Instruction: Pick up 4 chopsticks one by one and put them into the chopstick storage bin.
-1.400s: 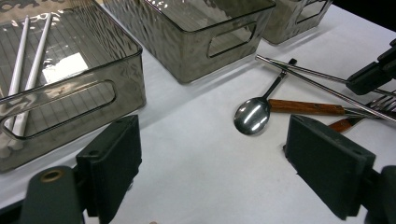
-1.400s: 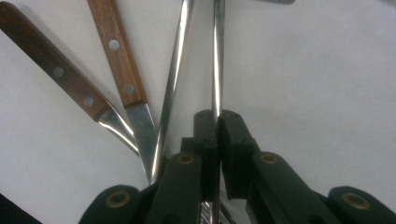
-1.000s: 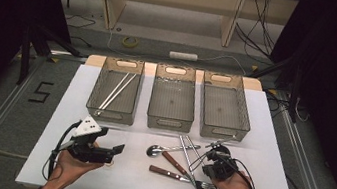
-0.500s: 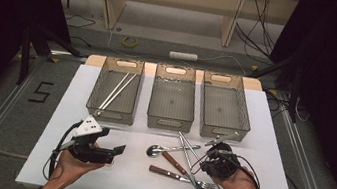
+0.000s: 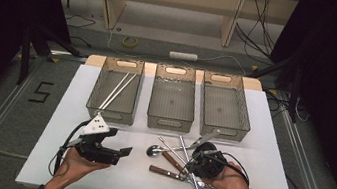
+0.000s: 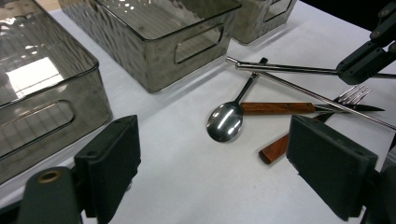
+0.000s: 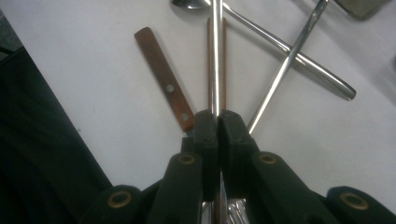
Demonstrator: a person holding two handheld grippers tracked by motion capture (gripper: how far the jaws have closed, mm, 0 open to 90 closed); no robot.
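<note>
A heap of cutlery lies at the front of the white table (image 5: 258,158): a spoon (image 5: 154,150) (image 6: 225,121), two wooden-handled knives (image 5: 165,171) (image 6: 275,108), a fork (image 6: 352,93) and thin steel chopsticks. My right gripper (image 5: 194,163) (image 7: 218,116) is over the heap, shut on one steel chopstick (image 7: 215,56) (image 6: 289,69) that sticks out past its jaws. To the left of the heap, my left gripper (image 5: 121,144) (image 6: 219,186) is held open above bare table, with nothing between its pads.
Three clear grey trays stand in a row behind the cutlery: left (image 5: 112,114), middle (image 5: 168,123) and right (image 5: 224,131). Two chopsticks (image 5: 116,89) lie in the left tray. Another spoon (image 5: 208,136) lies just before the right tray.
My right gripper has shifted a little left and up, carrying the steel chopstick with it. The left gripper has stayed in place.
</note>
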